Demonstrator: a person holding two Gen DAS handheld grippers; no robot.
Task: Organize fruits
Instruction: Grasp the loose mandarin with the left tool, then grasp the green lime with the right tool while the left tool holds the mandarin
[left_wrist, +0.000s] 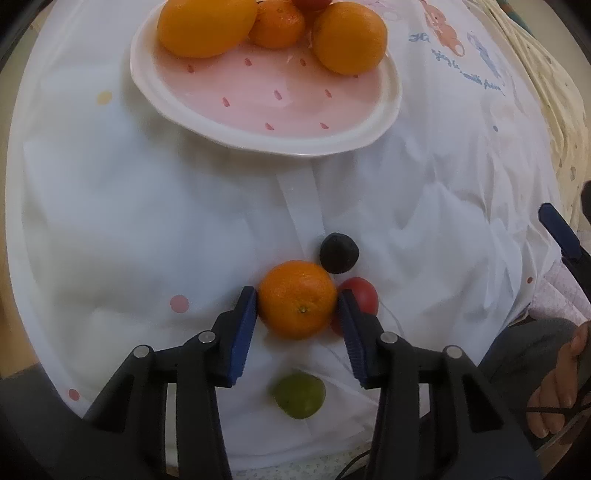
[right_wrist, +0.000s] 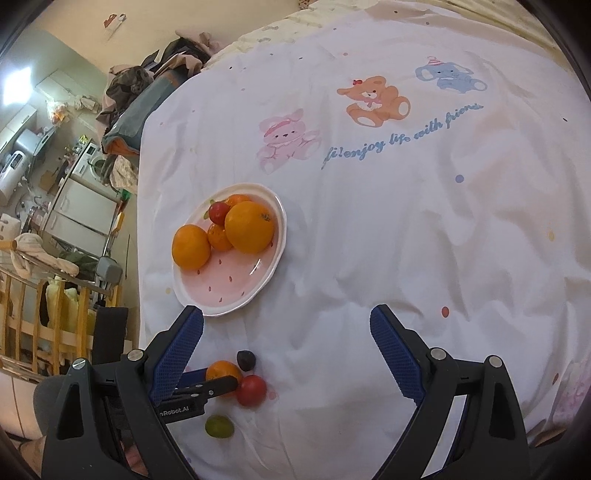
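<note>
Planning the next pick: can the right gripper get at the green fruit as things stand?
Probably not cleanly: the left gripper, closed on the tangerine, sits right beside the green fruit, crowding the open right gripper.

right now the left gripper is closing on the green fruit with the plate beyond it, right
Not quite: the left gripper is closed on the small orange, not the green fruit, which lies loose nearer the camera. The left wrist view shows it; the plate is beyond.

The white sheet (right_wrist: 369, 258) reads "enjoy life with friends"; the left hand-held gripper (right_wrist: 207, 384) reads "Robot.AI".

Red fruit (left_wrist: 364, 295) half hidden behind left gripper's fingers (left_wrist: 349, 317).
</note>
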